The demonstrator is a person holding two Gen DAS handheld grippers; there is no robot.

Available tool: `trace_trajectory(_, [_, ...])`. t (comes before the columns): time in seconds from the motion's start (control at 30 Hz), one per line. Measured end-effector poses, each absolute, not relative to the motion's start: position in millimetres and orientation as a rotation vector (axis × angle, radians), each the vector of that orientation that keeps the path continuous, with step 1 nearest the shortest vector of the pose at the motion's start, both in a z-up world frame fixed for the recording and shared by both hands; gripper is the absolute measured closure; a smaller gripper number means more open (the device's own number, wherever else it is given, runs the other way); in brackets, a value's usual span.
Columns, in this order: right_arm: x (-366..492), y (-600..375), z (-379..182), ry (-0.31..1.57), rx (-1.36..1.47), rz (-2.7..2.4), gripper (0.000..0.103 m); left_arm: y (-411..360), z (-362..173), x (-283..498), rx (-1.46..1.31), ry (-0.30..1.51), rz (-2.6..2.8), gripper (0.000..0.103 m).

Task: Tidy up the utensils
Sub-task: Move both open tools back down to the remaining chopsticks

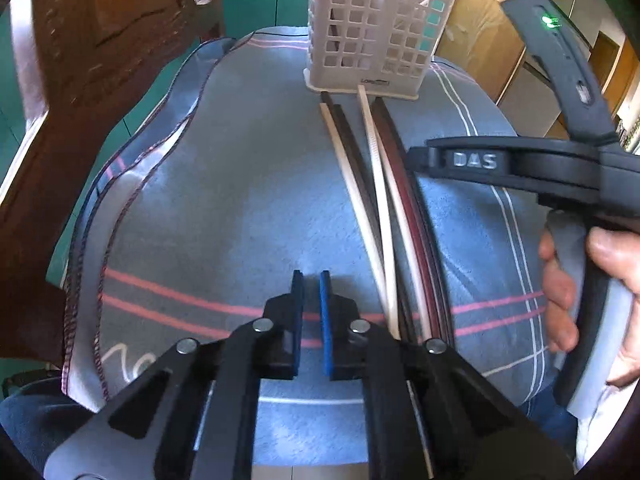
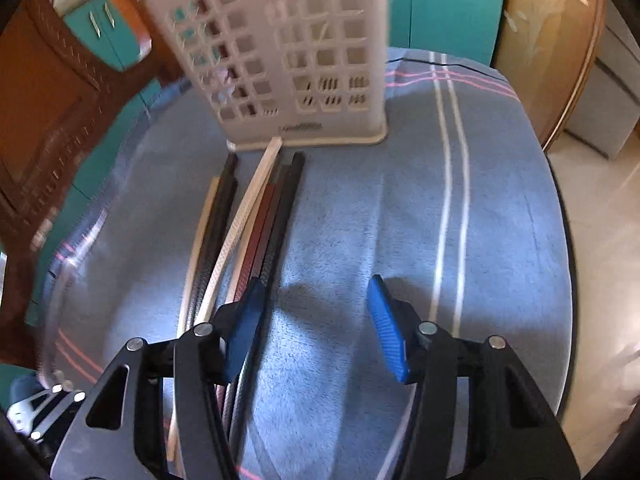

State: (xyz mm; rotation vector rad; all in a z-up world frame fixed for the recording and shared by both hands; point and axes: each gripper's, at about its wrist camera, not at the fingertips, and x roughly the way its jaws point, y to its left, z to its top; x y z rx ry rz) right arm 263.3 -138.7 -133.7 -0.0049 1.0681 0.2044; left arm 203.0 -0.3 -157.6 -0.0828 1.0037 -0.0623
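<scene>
- On the blue striped cloth (image 1: pixel 240 200) that covers the surface, a row of chopsticks (image 1: pixel 378 200) lies lengthwise — pale ones and dark ones mixed, side by side and partly overlapping.
- At the far end of the cloth stands a white lattice utensil holder (image 1: pixel 376 32), upright; the far tips of the chopsticks reach its base, and one pale stick touches the base rim.
- Inside the holder a pale stick leans out over its top right corner.
- Left gripper (image 1: pixel 311 304): low over the cloth, just left of the chopsticks' near ends, its 2 blue-padded fingers (image 1: pixel 325 320) close together with a narrow gap between them and nothing in it.
- Right gripper (image 2: pixel 318 320): jaws spread wide and empty above bare cloth, with the chopsticks running past its left finger (image 2: pixel 244 328) — whether that pad touches them cannot be told.
- From the left wrist view, the right gripper's black body (image 1: pixel 520 168) crosses above the dark chopsticks, held by a hand (image 1: pixel 580 280) at the right edge.
- Beyond the cloth's left edge stands a brown wooden chair (image 1: pixel 100 60).
</scene>
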Motion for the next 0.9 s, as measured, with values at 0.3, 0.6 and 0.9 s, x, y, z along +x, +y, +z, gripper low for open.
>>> trace_trajectory(0.3, [270, -112, -134, 1.064, -0.101, 0.166, 0.064, -2, -152, 194, -0.082, 1.001, -0.073, 0.095])
trace_trajectory(0.6, [268, -105, -140, 1.094, -0.208, 0.164, 0.091, -8, -153, 194, -0.080, 0.996, -0.083, 0.084])
trace_trajectory(0.9, [284, -167, -130, 1.115, -0.079, 0.098, 0.097, -8, -153, 196, -0.083, 0.993, -0.080, 0.078])
